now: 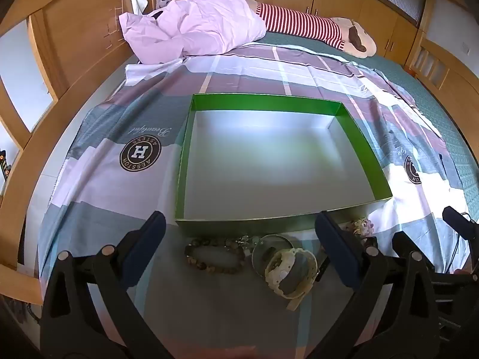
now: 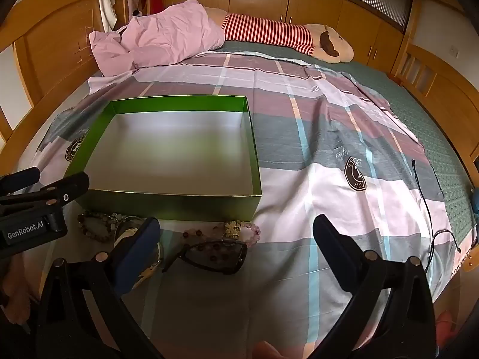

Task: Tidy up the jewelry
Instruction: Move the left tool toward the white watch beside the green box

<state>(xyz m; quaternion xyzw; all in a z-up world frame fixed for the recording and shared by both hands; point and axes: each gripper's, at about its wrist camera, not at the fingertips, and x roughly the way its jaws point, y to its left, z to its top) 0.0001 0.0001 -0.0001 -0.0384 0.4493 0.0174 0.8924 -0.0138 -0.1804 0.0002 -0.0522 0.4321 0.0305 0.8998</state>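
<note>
Left wrist view looks straight at the green box (image 1: 356, 137), an open, shallow carton with bright green walls and a pale silvery floor, and there is nothing inside it. All the jewelry lies outside, on the plaid bedsheet (image 1: 98, 185) just in front of the box's near wall. A brown beaded bracelet (image 1: 214, 254) lies flat, a closed loop of mottled stones, close to that wall. Beside it, toward the box's right end, a clear round bangle (image 1: 271, 246) lies partly under a cream wristwatch (image 1: 289, 273), its strap curled into a ring. Further along the same wall a small cluster of gold and pale beads (image 1: 360, 226) peeks out beside the finger. The left gripper (image 1: 239, 248) hovers over the bracelet and watch, its two blue-padded fingers spread wide and touching neither.

From the right wrist view, a pink beaded bracelet (image 2: 253, 232) with a gold charm sits before the box's near right corner, a string of dark red beads (image 2: 194, 234) lies next to it, and black sunglasses (image 2: 215, 255) rest just nearer than those. The right gripper (image 2: 236, 239) is splayed open and grips nothing. Beyond the box's far wall lie a pink pillow (image 2: 161, 39) and a striped plush toy (image 2: 269, 34)
</note>
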